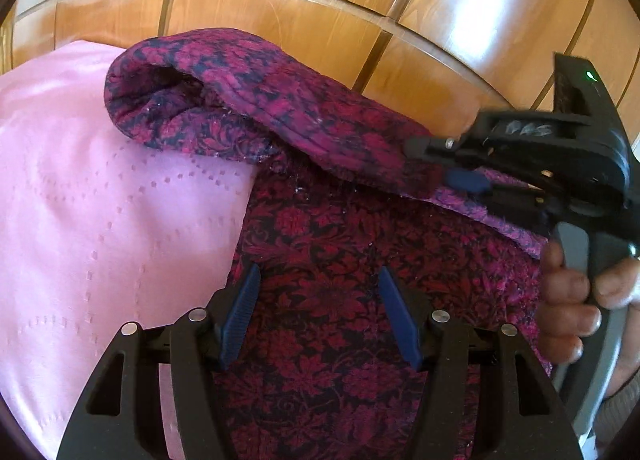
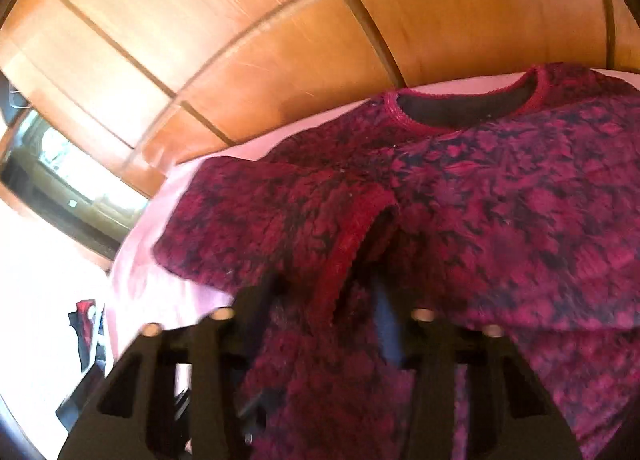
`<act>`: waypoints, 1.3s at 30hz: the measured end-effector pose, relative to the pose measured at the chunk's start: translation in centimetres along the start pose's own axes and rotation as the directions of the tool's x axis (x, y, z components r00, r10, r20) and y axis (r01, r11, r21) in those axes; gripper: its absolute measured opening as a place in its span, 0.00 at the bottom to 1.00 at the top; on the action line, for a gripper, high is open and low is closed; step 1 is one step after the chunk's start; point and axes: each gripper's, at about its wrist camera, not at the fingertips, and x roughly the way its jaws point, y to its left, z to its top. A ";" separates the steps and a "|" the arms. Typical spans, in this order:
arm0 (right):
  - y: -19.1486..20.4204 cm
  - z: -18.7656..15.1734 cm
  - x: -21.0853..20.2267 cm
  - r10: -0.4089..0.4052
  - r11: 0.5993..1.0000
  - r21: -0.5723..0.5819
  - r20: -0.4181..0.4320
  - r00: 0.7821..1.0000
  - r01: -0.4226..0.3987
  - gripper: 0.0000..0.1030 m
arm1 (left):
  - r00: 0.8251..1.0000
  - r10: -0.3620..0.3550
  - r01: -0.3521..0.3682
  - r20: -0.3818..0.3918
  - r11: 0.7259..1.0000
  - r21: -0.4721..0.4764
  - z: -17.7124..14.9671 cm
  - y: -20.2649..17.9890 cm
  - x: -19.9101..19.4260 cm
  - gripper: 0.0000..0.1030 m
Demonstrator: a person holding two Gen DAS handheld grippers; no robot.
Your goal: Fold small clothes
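A magenta and black floral knit top (image 1: 340, 268) lies on a pink bedspread (image 1: 100, 220). My left gripper (image 1: 316, 300) is open just above the top's body, holding nothing. My right gripper (image 1: 460, 176) enters from the right in the left wrist view, shut on the end of a sleeve (image 1: 248, 100) and holding it lifted over the body. In the blurred right wrist view the sleeve cuff (image 2: 344, 256) sits between my right gripper's (image 2: 324, 312) jaws, with the neckline (image 2: 464, 108) beyond.
Wooden wardrobe panels (image 1: 320, 8) stand behind the bed. A hand (image 1: 572, 300) grips the right gripper's handle. In the right wrist view a window (image 2: 76, 180) and dark items (image 2: 84, 340) on the floor show at the left, past the bed edge.
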 end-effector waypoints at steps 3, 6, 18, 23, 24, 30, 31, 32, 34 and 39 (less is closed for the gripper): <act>1.0 0.3 -0.8 -0.052 0.997 -0.054 0.037 0.998 0.054 0.04 | 1.000 -0.006 0.006 0.003 1.000 -0.006 -0.1 0.1 0.0 0.59; 2.3 0.9 -5.2 -0.059 0.989 -0.123 0.161 0.985 0.079 0.04 | 1.000 -0.004 0.004 0.003 1.000 -0.006 -0.2 0.1 -0.1 0.59; -3.3 2.2 -16.4 -0.276 0.940 -0.067 0.426 0.862 0.334 0.04 | 1.000 0.011 -0.011 0.000 1.000 0.006 -0.5 0.0 -0.2 0.59; -10.2 1.1 -16.2 -0.409 0.907 0.066 0.362 0.837 0.415 0.04 | 1.000 0.016 -0.016 -0.001 1.000 0.008 -0.3 -0.1 -0.1 0.59; -11.5 0.7 -15.8 -0.424 0.904 0.097 0.336 0.841 0.417 0.04 | 1.000 0.016 -0.015 -0.002 1.000 0.008 -0.3 -0.1 -0.1 0.59; -17.7 -0.5 -12.7 -0.476 0.875 0.210 0.210 0.854 0.436 0.03 | 1.000 0.000 0.000 -0.024 1.000 -0.009 0.3 0.0 -0.4 0.59; -17.9 -0.6 -12.2 -0.480 0.872 0.213 0.203 0.853 0.440 0.03 | 0.999 -0.007 0.007 -0.035 1.000 -0.017 0.6 0.1 -0.7 0.59; -17.9 -0.8 -12.0 -0.485 0.870 0.210 0.204 0.850 0.446 0.03 | 0.999 -0.019 0.018 -0.037 0.999 -0.028 1.0 0.3 -1.1 0.59; -17.6 -0.5 -12.2 -0.489 0.869 0.197 0.211 0.846 0.454 0.04 | 0.997 -0.064 0.061 -0.035 0.995 -0.074 2.1 0.9 -1.7 0.59; -16.9 -0.4 -13.3 -0.473 0.879 0.186 0.219 0.853 0.440 0.04 | 0.967 -0.253 0.242 -0.033 0.950 -0.199 6.1 1.4 -0.3 0.59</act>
